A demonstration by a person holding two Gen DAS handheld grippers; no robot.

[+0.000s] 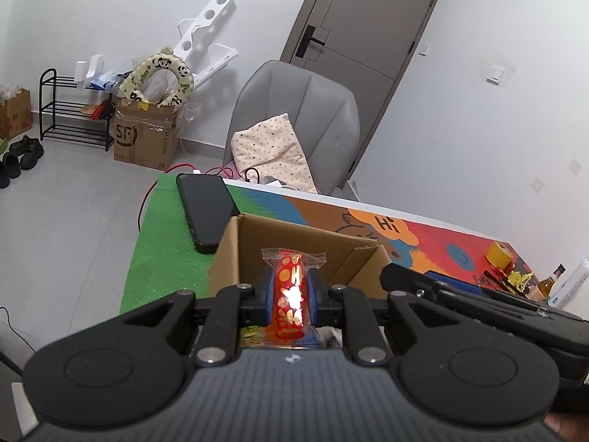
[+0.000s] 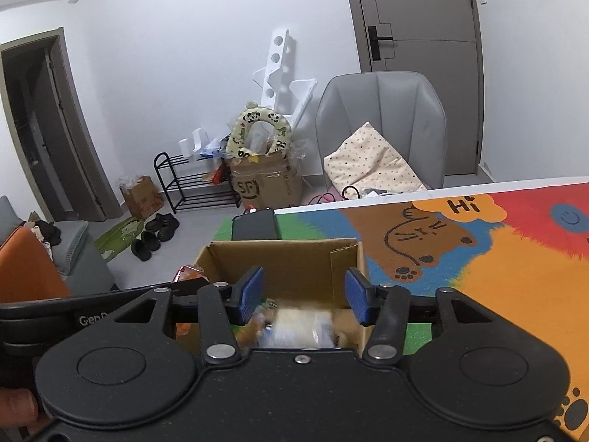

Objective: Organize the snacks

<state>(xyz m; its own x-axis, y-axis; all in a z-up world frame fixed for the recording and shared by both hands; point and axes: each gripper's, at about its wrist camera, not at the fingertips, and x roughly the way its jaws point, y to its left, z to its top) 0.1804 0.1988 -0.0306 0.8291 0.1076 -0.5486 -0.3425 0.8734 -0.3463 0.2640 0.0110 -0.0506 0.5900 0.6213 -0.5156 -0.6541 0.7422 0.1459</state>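
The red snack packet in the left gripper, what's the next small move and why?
Probably ease the left gripper a little forward over the cardboard box and open it. The red snack packet is clamped upright right at the box's open top, and the right gripper is open with nothing in it.

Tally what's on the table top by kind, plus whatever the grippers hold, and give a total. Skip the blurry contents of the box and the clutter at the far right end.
Cardboard box: 1
Black phone: 1
Red snack packet, clamped in the left gripper over the box: 1
Held by the open right gripper: 0
Total: 3
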